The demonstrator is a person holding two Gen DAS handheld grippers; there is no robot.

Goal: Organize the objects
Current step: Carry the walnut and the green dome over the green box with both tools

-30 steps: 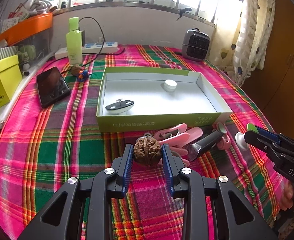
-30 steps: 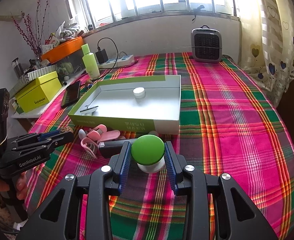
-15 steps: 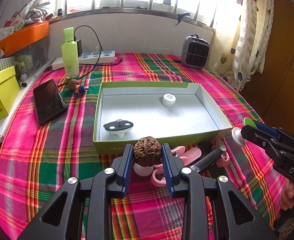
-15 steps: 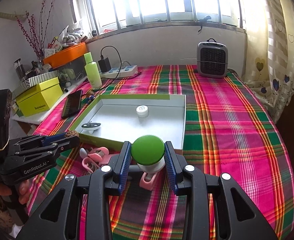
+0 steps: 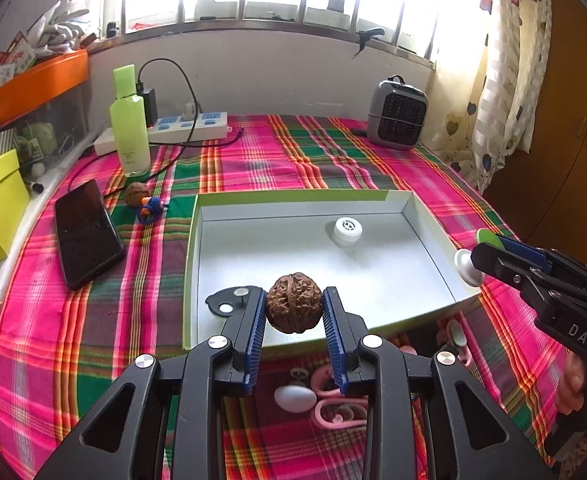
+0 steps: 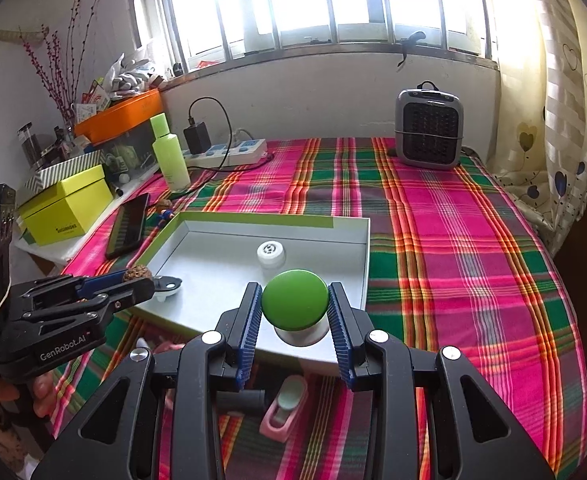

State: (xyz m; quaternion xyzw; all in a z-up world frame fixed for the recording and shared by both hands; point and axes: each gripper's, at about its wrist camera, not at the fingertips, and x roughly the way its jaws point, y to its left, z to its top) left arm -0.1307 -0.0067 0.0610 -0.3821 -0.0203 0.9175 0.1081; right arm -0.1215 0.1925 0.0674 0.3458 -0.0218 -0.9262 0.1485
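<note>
My left gripper (image 5: 293,312) is shut on a brown walnut (image 5: 293,303) and holds it above the near edge of the green-rimmed white box (image 5: 409,200). My right gripper (image 6: 294,316) is shut on a green-topped white knob (image 6: 295,305), held above the box's near right part (image 6: 367,248). Inside the box lie a white cap (image 5: 347,230) and a black-and-white piece (image 5: 229,302). The right gripper also shows in the left wrist view (image 5: 481,254), and the left gripper in the right wrist view (image 6: 133,280).
Pink clips (image 5: 333,400) and a white egg-shaped piece (image 5: 295,398) lie on the plaid cloth in front of the box. A phone (image 5: 87,232), a second walnut (image 5: 136,192), a green bottle (image 5: 130,120), a power strip (image 5: 189,124) and a heater (image 5: 397,114) stand beyond.
Both grippers have risen and moved forward with their objects, from over the cloth in front of the box to above its near edge.
</note>
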